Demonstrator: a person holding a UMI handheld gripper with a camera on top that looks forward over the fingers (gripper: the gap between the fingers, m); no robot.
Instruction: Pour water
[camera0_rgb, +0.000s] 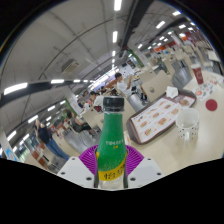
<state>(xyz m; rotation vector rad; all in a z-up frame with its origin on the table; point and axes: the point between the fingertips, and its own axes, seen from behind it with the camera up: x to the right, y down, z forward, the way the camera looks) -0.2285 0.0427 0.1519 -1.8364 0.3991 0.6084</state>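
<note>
**Bottle in grip, tilted view, no pour yet**

Gripper is closing on the bottle: both purple pads are pressing the green body just above the yellow label. The bottle is standing up between the fingers, dark cap on. It's being held above the table; the white cup is sitting well off to the side, beyond the fingers, next to the menu sheet.

Handling call: thin plastic, probably flexing under squeeze, smooth and a bit slippery. Liquid level isn't visible, so weight is unknown. Mid-body grip looks right; squeezing harder risks denting. Cap looks on, so pouring isn't possible yet.
</note>
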